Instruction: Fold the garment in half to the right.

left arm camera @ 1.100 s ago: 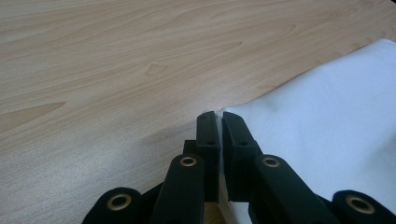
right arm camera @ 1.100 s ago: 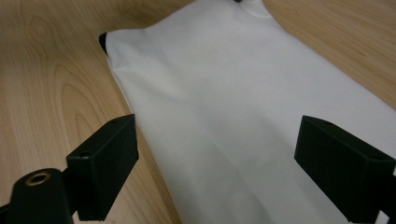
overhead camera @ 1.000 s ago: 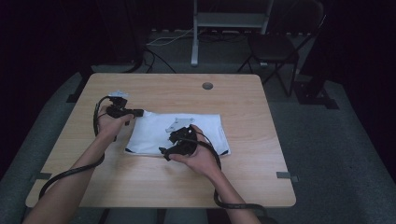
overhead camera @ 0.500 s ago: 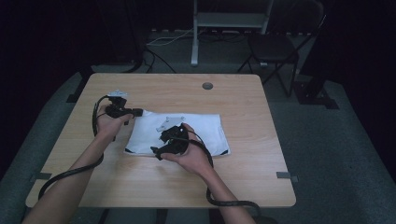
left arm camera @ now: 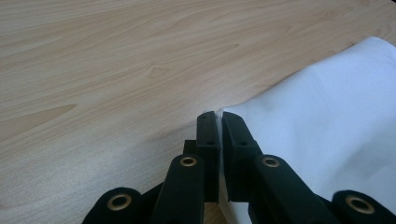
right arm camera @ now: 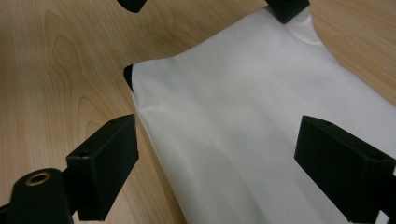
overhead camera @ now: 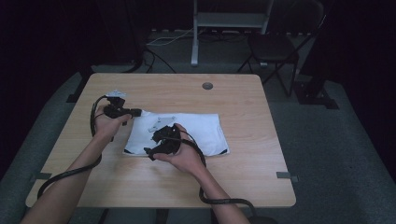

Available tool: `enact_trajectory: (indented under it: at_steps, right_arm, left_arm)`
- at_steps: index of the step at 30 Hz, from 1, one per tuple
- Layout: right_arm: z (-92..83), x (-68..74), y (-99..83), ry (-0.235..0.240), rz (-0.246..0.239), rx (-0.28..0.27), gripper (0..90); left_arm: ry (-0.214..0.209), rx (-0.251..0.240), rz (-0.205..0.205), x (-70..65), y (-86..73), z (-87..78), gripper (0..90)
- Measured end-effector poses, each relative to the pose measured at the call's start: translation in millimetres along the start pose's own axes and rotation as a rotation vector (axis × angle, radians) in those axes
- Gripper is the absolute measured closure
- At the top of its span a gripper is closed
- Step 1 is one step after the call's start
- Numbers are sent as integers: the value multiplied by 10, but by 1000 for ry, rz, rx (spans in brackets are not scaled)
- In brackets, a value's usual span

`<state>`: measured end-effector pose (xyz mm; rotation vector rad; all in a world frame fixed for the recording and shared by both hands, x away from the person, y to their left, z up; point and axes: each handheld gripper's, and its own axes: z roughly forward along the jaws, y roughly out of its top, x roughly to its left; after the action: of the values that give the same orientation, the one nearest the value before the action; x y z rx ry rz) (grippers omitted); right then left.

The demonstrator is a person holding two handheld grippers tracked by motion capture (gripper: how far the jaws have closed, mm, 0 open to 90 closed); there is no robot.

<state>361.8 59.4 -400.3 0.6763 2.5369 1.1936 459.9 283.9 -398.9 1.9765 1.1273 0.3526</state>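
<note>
Here a white cloth (overhead camera: 187,133) lies flat on the wooden bench (overhead camera: 243,172), a little left of the middle, with small dark corners showing at its near edge. No brand, label or writing can be read on the cloth, the bench or the tools.

The left hand-held gripper (overhead camera: 135,112) sits at the cloth's far left corner. In the left gripper view its jaws are pressed together on the very edge of the fabric (left arm camera: 327,135), a thin sliver of white caught between the two black pads (left arm camera: 208,135), with bare wood grain stretching away on the left side of that view.

The right hand-held gripper (overhead camera: 150,152) hovers over the near left part of the cloth, held in the person's right hand (overhead camera: 184,156), with its cable (overhead camera: 219,200) trailing off the near edge of the bench. In the right gripper view its jaws stand spread wide, one pad (right arm camera: 105,163) over the wood just beside the cloth's edge and the other over the white fabric (right arm camera: 243,130); nothing is pinched between them. A dark corner (right arm camera: 128,74) of the cloth shows ahead of them, and the left tool's jaw tips appear at the top of that view.

A dark round grommet (overhead camera: 207,86) is set into the bench near its far edge.
</note>
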Motion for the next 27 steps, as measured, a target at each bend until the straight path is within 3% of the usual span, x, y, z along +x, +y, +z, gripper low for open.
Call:
enact_trajectory:
  at_steps: [8,17,24,27]
  right_arm:
    - [151,134,165,27,-58,4,130]
    - [510,338,316,64,-108,40,132]
    - [770,471,348,78,-152,76,217]
    - [833,486,363,84,-149,81,243]
  left_arm:
    - [2,-2,1,25,12,-17,862]
    - [4,3,1,52,6,-50,862]
    - [7,17,3,64,-1,-44,862]
    - [7,18,5,69,-4,-49,862]
